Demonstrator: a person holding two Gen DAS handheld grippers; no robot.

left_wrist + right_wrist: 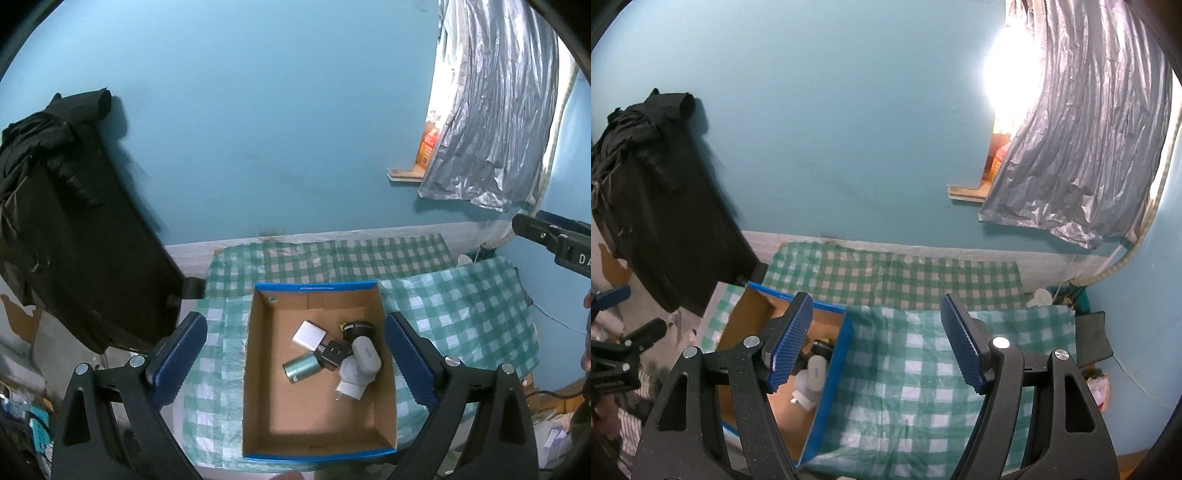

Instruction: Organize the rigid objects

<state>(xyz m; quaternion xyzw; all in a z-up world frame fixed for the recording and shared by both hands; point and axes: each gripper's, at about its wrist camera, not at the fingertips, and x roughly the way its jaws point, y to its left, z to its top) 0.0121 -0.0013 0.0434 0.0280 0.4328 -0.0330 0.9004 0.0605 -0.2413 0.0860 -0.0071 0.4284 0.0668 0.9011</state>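
A cardboard box (258,369) with a blue rim sits on a green checked cloth (461,317). On its floor lie a white square block (309,335), a teal cylinder (301,367), a small black piece (334,352), a black round item (358,328), a white oval case (365,354) and a white plug (351,382). My left gripper (293,321) hangs above the box, open wide, with nothing between its fingers. My right gripper (875,301) is open over bare cloth (905,369), right of the box (831,387), and holds nothing.
A black garment (74,206) hangs at the left against the teal wall. A silver foil curtain (491,110) covers a window at the right, with an orange carton (428,144) on its sill. A pale object (1039,297) rests at the cloth's far right corner.
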